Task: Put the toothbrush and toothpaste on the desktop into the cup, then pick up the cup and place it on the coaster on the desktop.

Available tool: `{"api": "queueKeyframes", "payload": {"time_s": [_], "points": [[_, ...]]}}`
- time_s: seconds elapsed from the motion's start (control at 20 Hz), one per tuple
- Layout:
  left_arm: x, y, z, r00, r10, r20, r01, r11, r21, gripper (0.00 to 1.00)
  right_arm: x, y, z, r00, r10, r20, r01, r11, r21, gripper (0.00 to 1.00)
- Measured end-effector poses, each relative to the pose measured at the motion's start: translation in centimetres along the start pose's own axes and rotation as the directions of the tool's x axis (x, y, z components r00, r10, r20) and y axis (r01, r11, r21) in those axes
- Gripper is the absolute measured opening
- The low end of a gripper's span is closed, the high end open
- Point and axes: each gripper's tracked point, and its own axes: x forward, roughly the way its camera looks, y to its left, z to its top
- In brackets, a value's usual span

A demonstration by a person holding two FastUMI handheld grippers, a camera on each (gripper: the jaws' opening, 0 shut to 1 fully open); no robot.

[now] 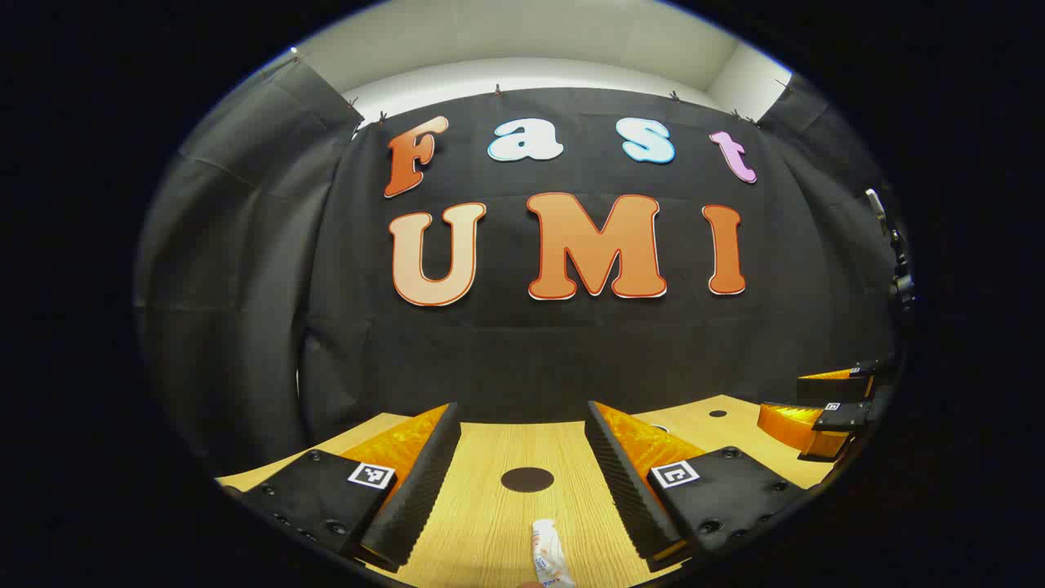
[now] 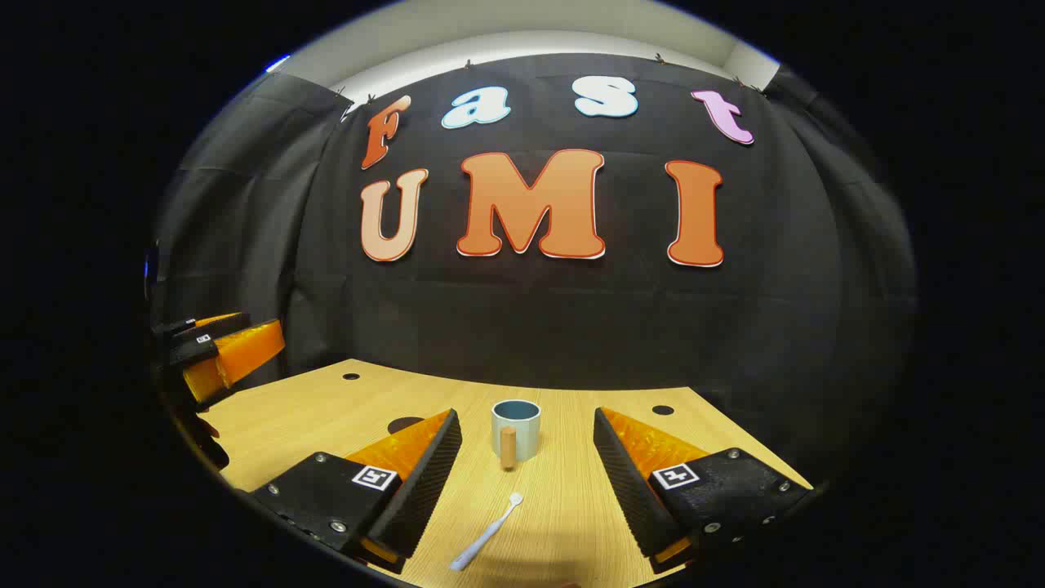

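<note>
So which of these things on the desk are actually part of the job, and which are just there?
Part of the job:
toothpaste tube
toothbrush
cup
coaster
left gripper, open
right gripper, open

Just there:
wooden desktop
small round holes in the desktop
black cloth wall

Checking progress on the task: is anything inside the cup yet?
Nothing sticks up out of the cup; its bottom is hidden by the rim. The toothbrush and toothpaste lie on the desk.
</note>
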Motion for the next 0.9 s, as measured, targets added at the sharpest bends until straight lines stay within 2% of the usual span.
{"api": "queueKeyframes", "payload": {"time_s": [0.25,0.4,0.65,0.8,0.9], "points": [[0.2,0.2,0.9,1.0,0.002,0.008,-0.002,1.0,-0.025,0.98,-0.2,-0.6,0.1,1.0,-0.001,-0.011,0.001,1.0,-0.009,0.98],[0.4,-0.1,1.3,1.0,0.007,0.018,-0.007,1.0,-0.006,0.98,-0.3,-0.7,0.1,1.0,0.003,-0.01,-0.003,1.0,-0.004,0.98],[1.1,-0.8,2.2,1.0,-0.014,0.027,0.015,1.0,-0.017,0.98,0.4,-1.2,0.5,1.0,0.002,-0.019,-0.002,1.0,-0.026,0.98],[2.1,-1.0,2.9,0.999,-0.024,0.025,0.024,1.0,0.012,0.98,1.0,-1.4,-0.1,0.998,0.002,-0.06,-0.003,1.0,-0.018,0.98],[2.6,-1.3,3.4,0.999,-0.039,0.021,0.039,0.999,0.009,0.98,1.4,-0.9,-1.3,0.992,0.032,-0.119,-0.031,0.999,0.01,0.98]]}}
